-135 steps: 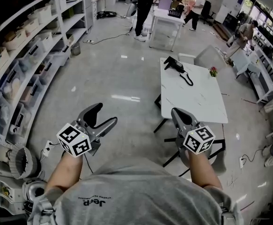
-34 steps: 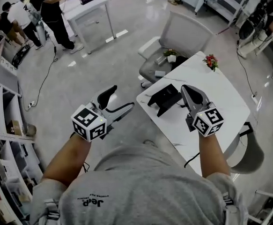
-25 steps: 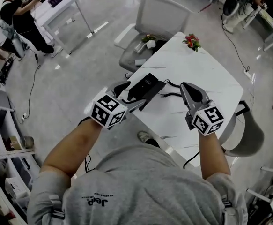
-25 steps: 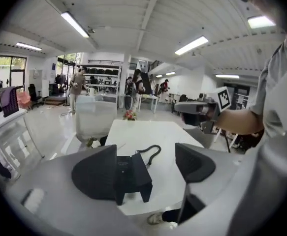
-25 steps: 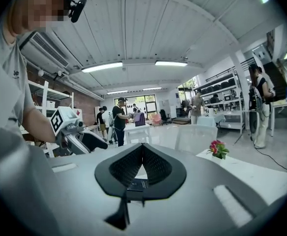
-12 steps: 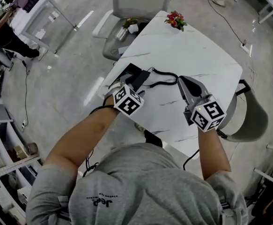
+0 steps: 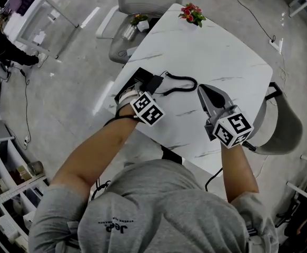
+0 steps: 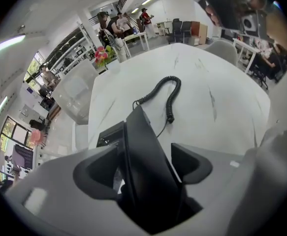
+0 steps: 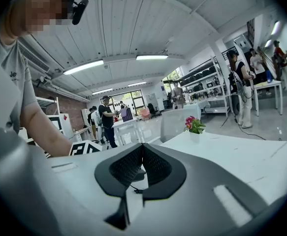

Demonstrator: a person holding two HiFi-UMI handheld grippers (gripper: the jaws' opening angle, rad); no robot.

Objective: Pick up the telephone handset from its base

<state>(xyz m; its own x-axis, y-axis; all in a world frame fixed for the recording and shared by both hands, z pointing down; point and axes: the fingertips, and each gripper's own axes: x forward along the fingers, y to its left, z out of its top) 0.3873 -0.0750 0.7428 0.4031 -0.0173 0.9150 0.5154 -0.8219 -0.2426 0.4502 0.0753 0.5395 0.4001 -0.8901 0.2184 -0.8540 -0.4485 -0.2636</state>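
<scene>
When lifting off bench (image 7: 227, 57), could drag base (image 7: 137, 77) over the adjacent near-left edge if cord (image 8: 173, 97) goes taut. Handset (image 8: 148, 181) not yet lifted, on base, between left gripper (image 8: 145, 149) fingers (image 8: 192, 163): wide apart, just been closing, not visibly clamped. Might bite off-centre and slip. Right gripper (image 9: 143, 146) fingers together, empty, above bench. Keep it ready to pin base. Pot (image 9: 196, 136) at far corner: flowers (image 9: 192, 124) only.
</scene>
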